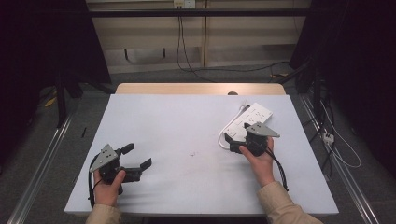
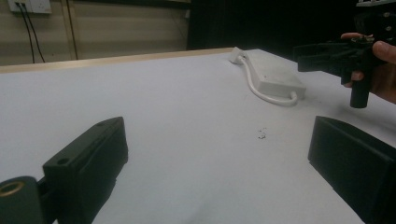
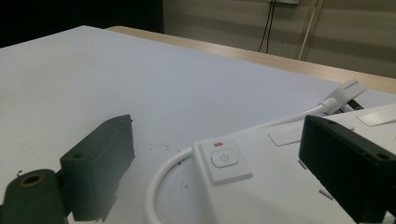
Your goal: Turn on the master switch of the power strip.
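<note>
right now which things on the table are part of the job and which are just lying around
Part of the job:
- white power strip, with its power button and looped white cable
- right tongs, open, jaws either side of the strip's near end
- left tongs, open, resting apart on the table

Just lying about:
- small dark specks mid-table
- wall socket and black cords behind

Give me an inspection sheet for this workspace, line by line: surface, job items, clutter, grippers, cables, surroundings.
Surface: white table, small dark specks near the middle.
Job's things: white power strip lying flat at the right, power button facing up.
Clutter: nothing seen.
Grippers: left hand-held gripper open, over bare table; right hand-held gripper open, at the strip's near end.
Cables: strip's white cord looped beside it; black cables hang from a wall outlet.
Surroundings: grey floor, dark curtains.
</note>
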Action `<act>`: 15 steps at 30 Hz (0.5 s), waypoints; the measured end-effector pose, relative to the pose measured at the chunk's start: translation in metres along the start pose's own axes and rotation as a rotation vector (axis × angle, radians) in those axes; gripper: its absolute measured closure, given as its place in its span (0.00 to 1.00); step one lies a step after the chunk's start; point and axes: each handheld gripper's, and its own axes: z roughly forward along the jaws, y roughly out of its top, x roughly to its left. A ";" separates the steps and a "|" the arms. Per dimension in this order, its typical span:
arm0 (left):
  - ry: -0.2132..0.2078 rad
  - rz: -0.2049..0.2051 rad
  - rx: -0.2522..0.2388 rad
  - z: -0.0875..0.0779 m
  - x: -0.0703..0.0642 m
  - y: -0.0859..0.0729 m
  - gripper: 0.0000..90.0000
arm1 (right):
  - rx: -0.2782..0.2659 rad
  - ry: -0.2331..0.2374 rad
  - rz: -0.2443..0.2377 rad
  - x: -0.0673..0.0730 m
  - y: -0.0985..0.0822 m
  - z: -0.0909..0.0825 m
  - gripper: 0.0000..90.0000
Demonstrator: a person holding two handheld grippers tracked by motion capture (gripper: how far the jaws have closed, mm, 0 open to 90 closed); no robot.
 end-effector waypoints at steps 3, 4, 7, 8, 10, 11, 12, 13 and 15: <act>-0.001 0.001 0.000 0.000 0.000 0.000 0.05 | 0.005 0.000 0.003 0.000 0.001 0.001 0.11; -0.001 0.001 0.000 0.000 0.000 0.000 0.05 | 0.003 0.000 0.003 -0.001 0.001 0.001 0.11; 0.000 0.002 0.001 0.000 0.000 0.000 0.05 | 0.002 0.001 0.003 0.000 0.002 0.001 0.11; 0.001 0.003 0.002 0.000 0.000 0.000 0.05 | 0.003 0.003 0.003 0.000 0.002 0.002 0.11; 0.001 0.003 0.002 0.000 0.000 0.000 0.05 | 0.004 0.006 0.003 0.000 0.003 0.003 0.12; 0.001 0.002 0.001 0.000 0.000 0.000 0.05 | 0.004 0.006 0.003 0.000 0.003 0.003 0.12; -0.001 0.002 -0.001 0.000 0.000 0.000 0.05 | 0.004 0.007 0.004 0.000 0.003 0.003 0.12; -0.001 0.002 -0.001 0.000 0.000 0.000 0.05 | 0.003 0.008 0.005 0.000 0.003 0.004 0.12; -0.001 0.002 -0.001 0.000 0.000 0.000 0.05 | 0.004 0.008 0.005 0.000 0.003 0.004 0.12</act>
